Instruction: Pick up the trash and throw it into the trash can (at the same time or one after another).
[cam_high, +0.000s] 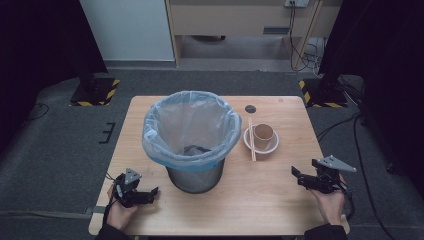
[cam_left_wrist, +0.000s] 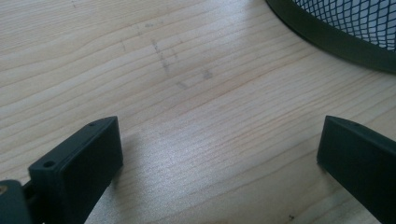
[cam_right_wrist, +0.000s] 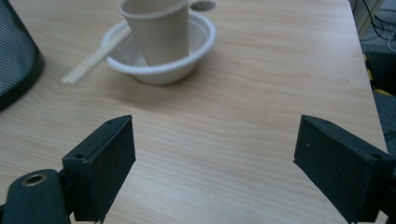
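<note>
A black mesh bin lined with a pale blue plastic bag stands at the middle of the wooden table. To its right a white bowl holds a brown paper cup, and a pair of wooden chopsticks lies across the bowl's left rim. My left gripper rests open at the front left, pointing at the bin's base. My right gripper is open at the front right, facing the bowl, cup and chopsticks. Nothing sits between either pair of jaws.
A dark round hole marks the table behind the bowl. The bin's side shows at the left of the right gripper view. Bare wood lies ahead of the left gripper. Stands with striped bases flank the table's far side.
</note>
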